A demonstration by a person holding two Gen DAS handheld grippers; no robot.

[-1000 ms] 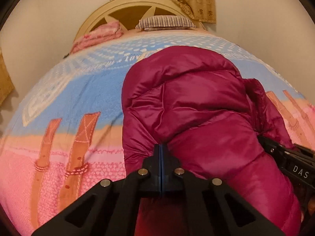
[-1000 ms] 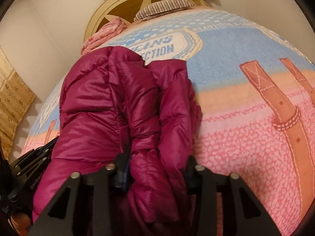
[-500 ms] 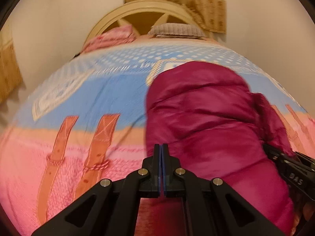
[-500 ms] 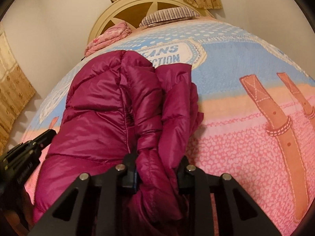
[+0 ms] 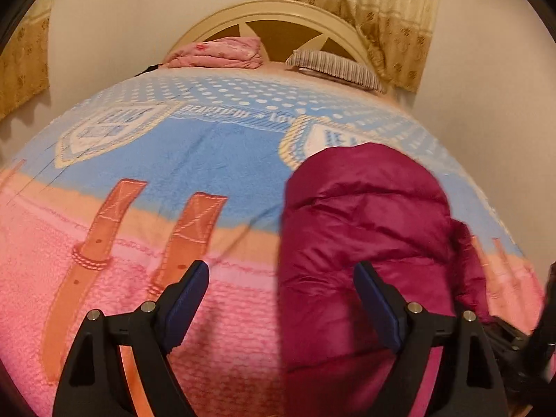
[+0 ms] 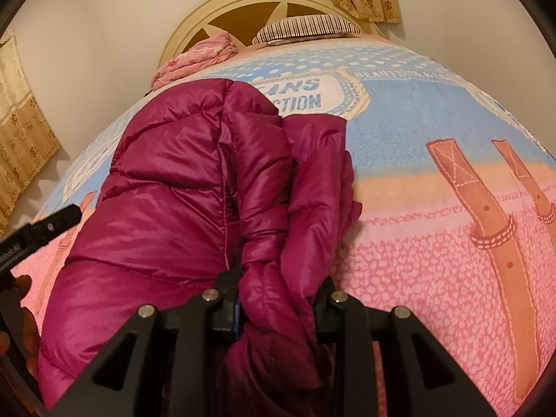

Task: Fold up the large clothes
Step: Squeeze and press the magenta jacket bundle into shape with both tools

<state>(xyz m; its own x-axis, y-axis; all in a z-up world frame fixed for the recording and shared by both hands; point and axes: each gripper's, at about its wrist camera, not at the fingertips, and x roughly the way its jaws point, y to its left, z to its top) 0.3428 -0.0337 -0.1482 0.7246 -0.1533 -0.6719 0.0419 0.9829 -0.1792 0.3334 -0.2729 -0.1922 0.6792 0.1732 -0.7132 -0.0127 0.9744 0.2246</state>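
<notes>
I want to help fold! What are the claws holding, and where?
The right claw pinches the jacket by a bunched fold at its near right edge. The left claw has just opened, empty.

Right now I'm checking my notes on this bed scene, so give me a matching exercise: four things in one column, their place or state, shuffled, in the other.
Things:
1. left gripper
2. right gripper
3. striped pillow
4. folded pink blanket

Places or states:
A. lies at the headboard, left of the other bedding
B. clamped on a fold of the magenta puffer jacket
C. jaws wide apart, nothing between the pads
D. lies at the headboard, on the right

Pairs: 1-C, 2-B, 3-D, 4-A
</notes>
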